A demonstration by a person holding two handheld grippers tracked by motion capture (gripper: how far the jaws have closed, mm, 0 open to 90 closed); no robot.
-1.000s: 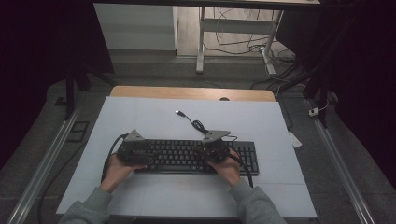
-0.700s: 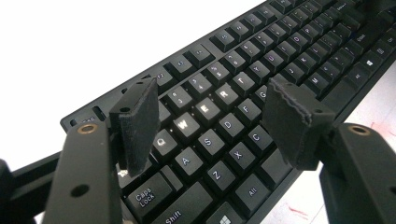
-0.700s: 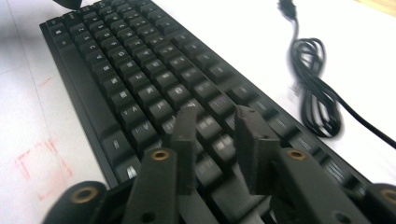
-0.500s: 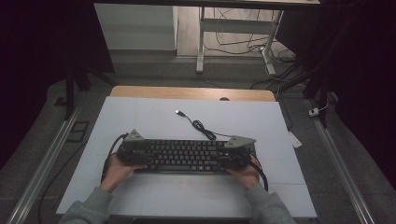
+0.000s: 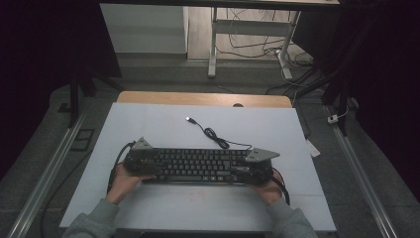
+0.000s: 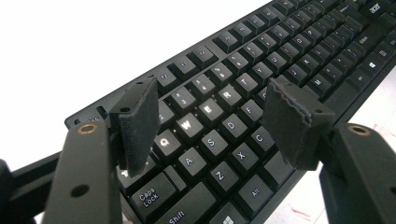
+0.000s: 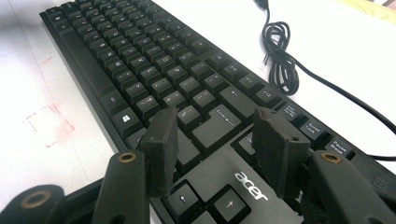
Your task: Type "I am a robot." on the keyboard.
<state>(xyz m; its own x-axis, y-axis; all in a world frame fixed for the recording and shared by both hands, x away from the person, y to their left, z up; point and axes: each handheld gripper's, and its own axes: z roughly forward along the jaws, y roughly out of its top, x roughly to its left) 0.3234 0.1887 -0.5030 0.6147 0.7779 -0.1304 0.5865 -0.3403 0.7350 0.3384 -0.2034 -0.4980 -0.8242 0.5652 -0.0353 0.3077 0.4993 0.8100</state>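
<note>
A black Acer keyboard (image 5: 198, 166) lies across the white table mat (image 5: 148, 124), near its front edge. Its black cable (image 5: 218, 138) runs back in a loose coil to a USB plug (image 5: 189, 119). My left gripper (image 5: 153, 166) hovers over the keyboard's left end. In the left gripper view it (image 6: 215, 116) stands open above the Q, W and E keys of the keyboard (image 6: 289, 51). My right gripper (image 5: 243, 168) is over the right end. Its jaws (image 7: 217, 140) have just been opening and stand apart above the Enter key and arrow keys (image 7: 140, 65), with nothing gripped.
The cable's coil (image 7: 280, 65) lies just behind the keyboard's right part. A faint red square mark (image 7: 49, 122) is on the mat in front of the keyboard. A wooden table edge (image 5: 203, 99) runs behind the mat. Metal rails (image 5: 44, 178) flank the table.
My right gripper has slid to the right along the keyboard to its right end, and its jaws have gone from shut to open. The left hand has kept still.
</note>
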